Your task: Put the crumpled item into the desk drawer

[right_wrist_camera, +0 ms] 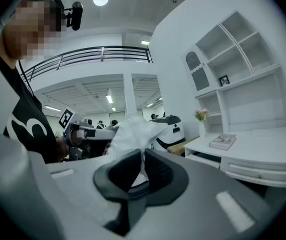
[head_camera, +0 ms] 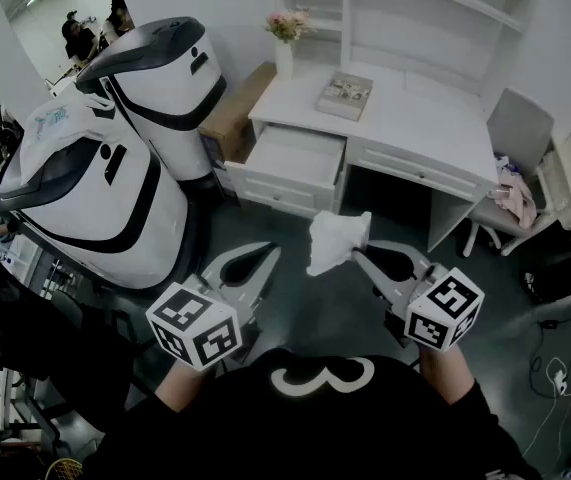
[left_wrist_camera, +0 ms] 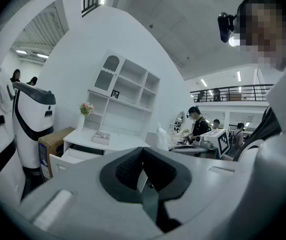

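closest to me in the head view is the black shirt [head_camera: 325,418], and just past it are the marker cubes of the two tools. the right tool [head_camera: 361,256] is clenched on the crumpled white item [head_camera: 337,240]. it pinches only the lower edge, so most of the wad stands free above the jaws. the right gripper view agrees, with the wad rising out of the closed pads. the left tool [head_camera: 269,253] is clenched on nothing, its jaws together. the item hangs in the air, well short of the white counter [head_camera: 415,118], whose left drawer [head_camera: 295,158] stands pulled out.

i judge the step in hand to be the carry to the drawer. the hold is on a thin edge and the wad looks light and slippery, so i would keep the pinch firm. i would travel forward and slightly left, and come in from above the drawer's front panel rather than brushing it. then i would lower the wad well inside the walls and only then let go. the left tool is best held aside, away from the cardboard box [head_camera: 233,118] beside the drawer.
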{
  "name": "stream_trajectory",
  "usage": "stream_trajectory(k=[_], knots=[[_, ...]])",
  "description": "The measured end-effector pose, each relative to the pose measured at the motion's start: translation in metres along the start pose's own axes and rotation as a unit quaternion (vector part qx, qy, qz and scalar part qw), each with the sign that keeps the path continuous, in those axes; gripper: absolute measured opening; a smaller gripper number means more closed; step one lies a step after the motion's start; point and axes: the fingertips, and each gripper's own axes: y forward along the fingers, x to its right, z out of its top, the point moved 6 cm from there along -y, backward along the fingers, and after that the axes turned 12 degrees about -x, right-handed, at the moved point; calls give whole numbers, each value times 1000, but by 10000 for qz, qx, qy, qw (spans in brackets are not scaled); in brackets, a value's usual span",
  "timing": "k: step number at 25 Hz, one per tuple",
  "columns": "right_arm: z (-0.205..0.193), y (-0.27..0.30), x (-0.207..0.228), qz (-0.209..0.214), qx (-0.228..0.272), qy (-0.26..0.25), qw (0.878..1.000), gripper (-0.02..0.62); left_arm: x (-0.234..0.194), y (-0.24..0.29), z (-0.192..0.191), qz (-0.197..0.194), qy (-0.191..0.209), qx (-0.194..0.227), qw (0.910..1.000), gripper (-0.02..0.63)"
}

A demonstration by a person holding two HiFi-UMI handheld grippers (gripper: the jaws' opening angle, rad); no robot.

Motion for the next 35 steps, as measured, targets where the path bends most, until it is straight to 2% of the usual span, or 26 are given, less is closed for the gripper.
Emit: stream_trajectory(k=[11, 22, 26, 35], knots=[[-3, -25, 0, -110, 72, -121, 9998, 26, 23, 4, -1, -12, 132, 44, 9999, 11], [-12, -30, 18, -271, 116, 122, 9995, 26, 24, 27, 1, -119, 153, -76, 9998, 11], [-12, -23, 28, -365, 57, 124, 9992, 26, 17, 38, 3, -193, 154, -137, 9996, 11], [-4, 9, 64, -289, -71, 217, 9993, 26, -22, 73, 18, -284, 88, -227, 9993, 11]])
